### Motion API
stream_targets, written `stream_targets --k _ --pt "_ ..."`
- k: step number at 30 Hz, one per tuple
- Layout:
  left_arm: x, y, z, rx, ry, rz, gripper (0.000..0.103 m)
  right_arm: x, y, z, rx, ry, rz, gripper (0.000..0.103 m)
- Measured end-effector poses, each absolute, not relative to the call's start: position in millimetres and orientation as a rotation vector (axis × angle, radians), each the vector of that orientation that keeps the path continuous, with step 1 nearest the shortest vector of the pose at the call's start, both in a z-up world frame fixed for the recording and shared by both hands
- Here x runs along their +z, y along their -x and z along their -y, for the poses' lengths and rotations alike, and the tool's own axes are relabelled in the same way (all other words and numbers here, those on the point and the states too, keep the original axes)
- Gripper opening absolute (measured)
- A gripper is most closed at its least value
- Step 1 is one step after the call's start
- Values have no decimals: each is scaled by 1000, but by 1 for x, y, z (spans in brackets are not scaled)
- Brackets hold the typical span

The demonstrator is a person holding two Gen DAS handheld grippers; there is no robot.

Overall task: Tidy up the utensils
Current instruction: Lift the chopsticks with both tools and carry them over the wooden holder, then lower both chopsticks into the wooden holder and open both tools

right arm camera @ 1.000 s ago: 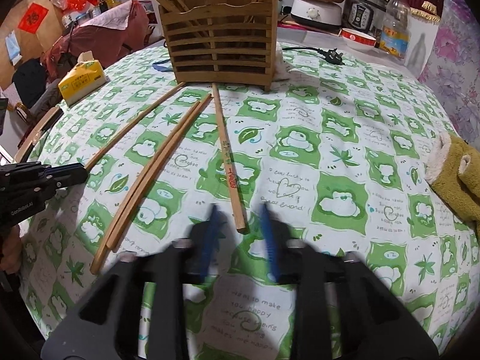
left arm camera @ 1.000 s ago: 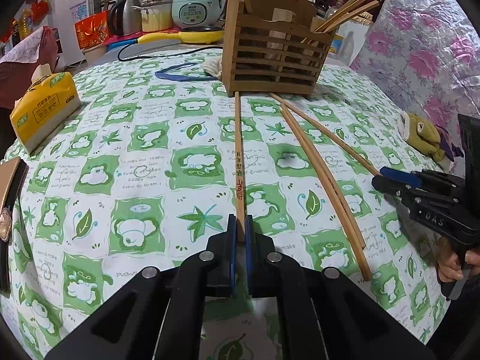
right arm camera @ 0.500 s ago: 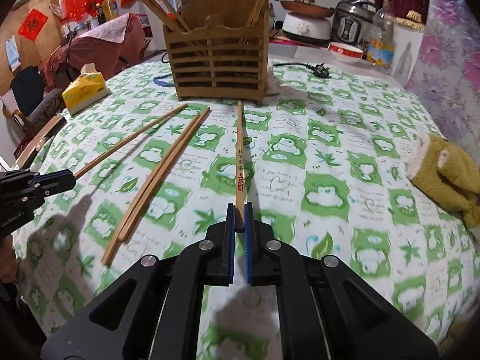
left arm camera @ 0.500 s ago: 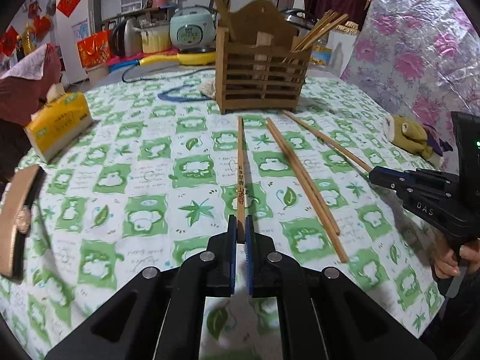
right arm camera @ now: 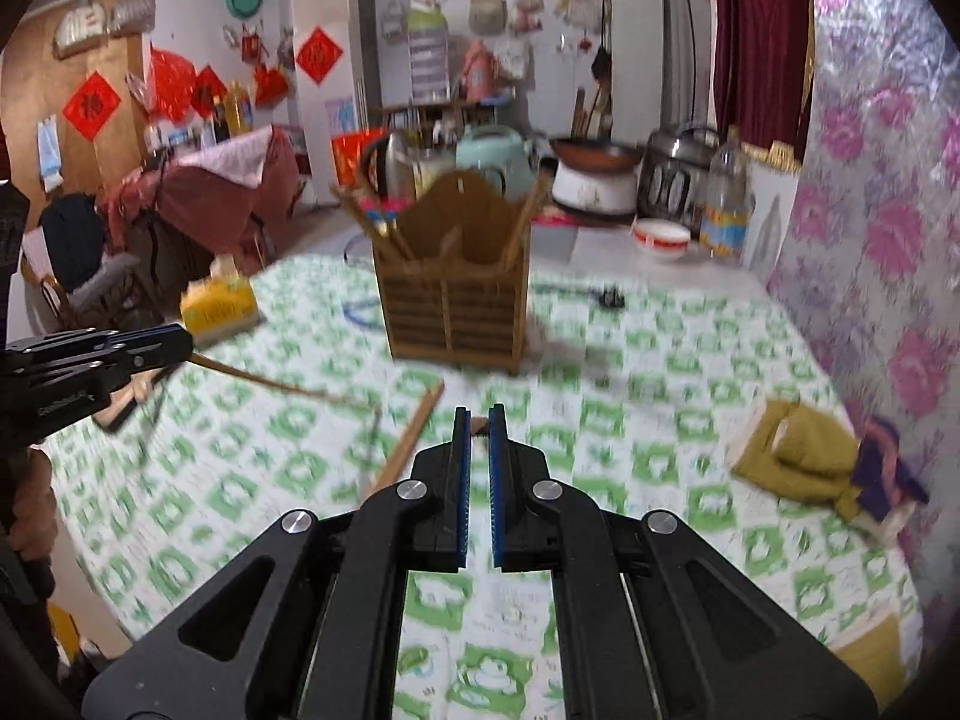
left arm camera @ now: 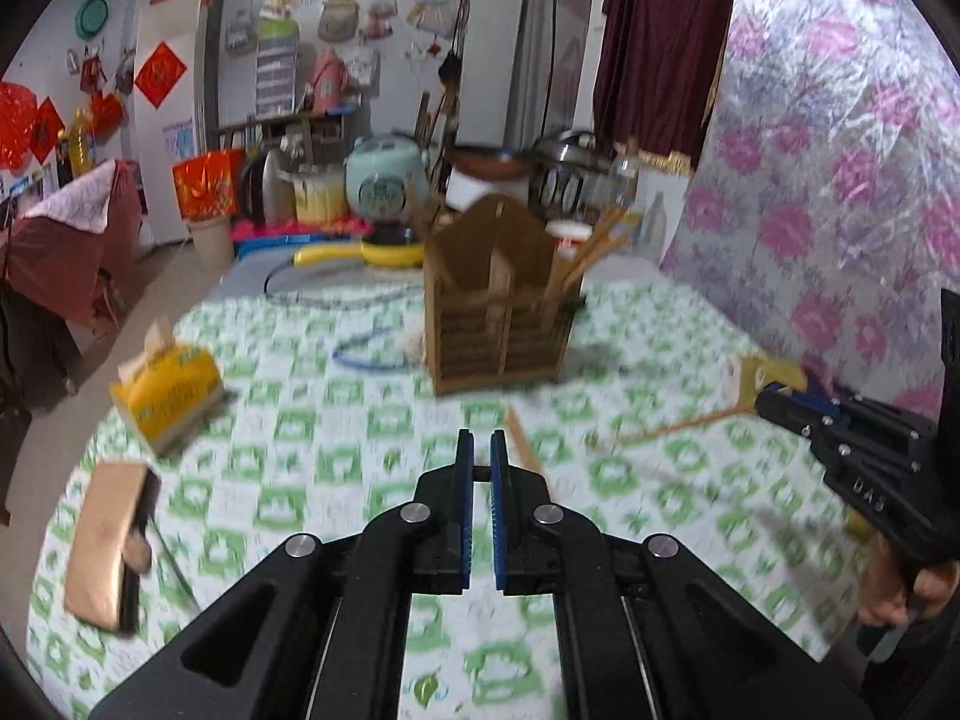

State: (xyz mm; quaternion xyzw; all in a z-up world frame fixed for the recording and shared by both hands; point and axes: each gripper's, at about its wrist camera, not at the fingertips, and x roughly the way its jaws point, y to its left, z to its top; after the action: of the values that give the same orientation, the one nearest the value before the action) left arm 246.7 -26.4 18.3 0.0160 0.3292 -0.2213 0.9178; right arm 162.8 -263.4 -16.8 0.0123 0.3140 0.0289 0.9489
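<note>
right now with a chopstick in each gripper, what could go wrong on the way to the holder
1. The left gripper and right gripper each pinch a chopstick near its end, so the left chopstick or right chopstick could pivot or slip.
2. Both long free ends angle inward and may clash near the wooden holder.
3. The leaning chopsticks already in the holder could block insertion.

— How many holders?
— One wooden utensil holder (right arm camera: 456, 294), one yellow tissue box (right arm camera: 219, 309).
— Grippers?
— Two: left gripper (left arm camera: 481, 450), right gripper (right arm camera: 478, 420). Loose chopsticks blur; uncountable.
</note>
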Motion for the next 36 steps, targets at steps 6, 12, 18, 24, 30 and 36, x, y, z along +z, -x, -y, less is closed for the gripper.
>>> stream_targets --k 6,12,18,24,30,36 --pt "52 -267 43 -469 -26 -621 6 13 -180 262 58 -51 -581 7" --pt "86 -289 57 -476 -6 -543 6 44 -203 269 61 -111 -510 7" --pt "137 -310 67 -447 51 -395 6 85 -232 270 32 -130 -397 7" --pt "171 -340 86 -364 49 -271 6 97 -266 270 21 -149 -352 7" --pt "160 -379 104 -326 49 -266 6 79 -301 275 36 -157 -406 7" --pt "129 -411 99 -319 95 -322 6 65 -320 279 47 -168 -453 6"
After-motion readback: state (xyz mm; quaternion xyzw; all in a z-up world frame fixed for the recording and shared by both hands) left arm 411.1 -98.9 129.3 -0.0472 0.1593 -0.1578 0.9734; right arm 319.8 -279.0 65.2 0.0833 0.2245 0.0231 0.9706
